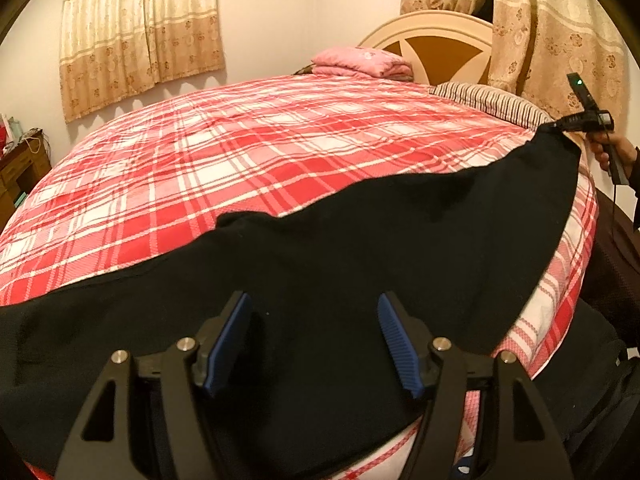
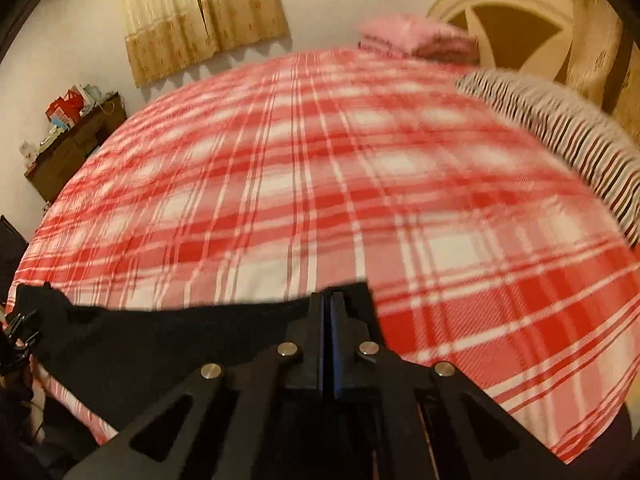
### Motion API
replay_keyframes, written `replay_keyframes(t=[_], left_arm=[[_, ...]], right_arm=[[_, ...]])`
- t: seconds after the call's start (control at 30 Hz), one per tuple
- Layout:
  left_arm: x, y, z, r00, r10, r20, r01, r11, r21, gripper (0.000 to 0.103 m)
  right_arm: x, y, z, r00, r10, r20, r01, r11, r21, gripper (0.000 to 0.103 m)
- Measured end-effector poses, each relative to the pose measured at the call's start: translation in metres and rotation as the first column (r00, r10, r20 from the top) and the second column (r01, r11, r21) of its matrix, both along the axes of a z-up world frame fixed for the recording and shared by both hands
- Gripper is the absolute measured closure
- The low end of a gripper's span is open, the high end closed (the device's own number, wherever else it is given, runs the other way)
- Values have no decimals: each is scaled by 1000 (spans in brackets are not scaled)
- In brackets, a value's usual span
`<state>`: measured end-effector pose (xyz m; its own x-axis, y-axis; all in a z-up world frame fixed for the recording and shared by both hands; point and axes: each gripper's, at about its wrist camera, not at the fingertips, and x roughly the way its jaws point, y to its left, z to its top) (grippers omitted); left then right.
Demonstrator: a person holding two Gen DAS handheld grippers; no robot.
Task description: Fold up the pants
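Left gripper: jaws spread, blue pads above the black pants, not pressing on them. Right gripper: jaws pressed together, pinching the pants' edge. The pants lie stretched along the near edge of the plaid bedspread, running toward 2 o'clock in the left wrist view. Striped pillow at 1 o'clock.

Both cams ride on the grippers, angled down over the near edge of the bed, close to the black pants. Left one sits left, right one right; both share the headboard far right.
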<state>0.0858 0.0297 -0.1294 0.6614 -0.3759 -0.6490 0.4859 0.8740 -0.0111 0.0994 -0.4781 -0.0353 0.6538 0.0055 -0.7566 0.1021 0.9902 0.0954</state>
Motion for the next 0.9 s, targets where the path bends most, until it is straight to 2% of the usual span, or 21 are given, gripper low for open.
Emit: replay_keyframes(t=[0.1, 0.17, 0.3, 0.37, 0.47, 0.53, 0.6, 0.63, 0.67, 0.73, 0.9], left_arm=[[1, 3, 5, 999, 27, 18, -27, 1000, -14, 33], [1, 5, 6, 999, 44, 24, -44, 999, -26, 23], [1, 1, -5, 999, 53, 10, -53, 999, 5, 23], [-4, 0, -5, 999, 40, 8, -40, 999, 3, 23], [-9, -4, -1, 999, 28, 27, -29, 999, 28, 23], [-9, -8, 9, 999, 18, 46, -19, 999, 34, 23], [-8, -12, 20, 997, 5, 76, -8, 999, 44, 23], [-5, -16, 27, 996, -4, 95, -1, 999, 54, 23], [-2, -20, 34, 994, -15, 108, 8, 998, 69, 23], [7, -29, 43, 991, -53, 122, 42, 995, 96, 23], [42, -58, 39, 982, -166, 88, 149, 974, 169, 23]], right_arm=[[2, 1, 12, 999, -18, 32, 19, 998, -52, 101], [6, 1, 13, 999, -25, 23, 27, 997, -70, 101], [17, -9, -13, 996, -70, -54, 63, 991, -115, 101], [18, -17, -28, 991, -90, -104, 80, 992, -97, 101], [15, -19, -32, 990, -86, -115, 73, 991, -113, 100], [14, -15, -25, 990, -89, -109, 73, 988, -138, 91], [14, -7, -13, 989, -121, -84, 100, 970, -222, 64], [14, 0, -7, 989, -129, -67, 107, 958, -265, 59], [13, 11, 2, 993, -113, -39, 97, 952, -291, 58], [12, 30, 13, 999, -45, -8, 41, 963, -268, 58], [16, 83, 10, 994, 111, -19, -112, 953, -281, 57]])
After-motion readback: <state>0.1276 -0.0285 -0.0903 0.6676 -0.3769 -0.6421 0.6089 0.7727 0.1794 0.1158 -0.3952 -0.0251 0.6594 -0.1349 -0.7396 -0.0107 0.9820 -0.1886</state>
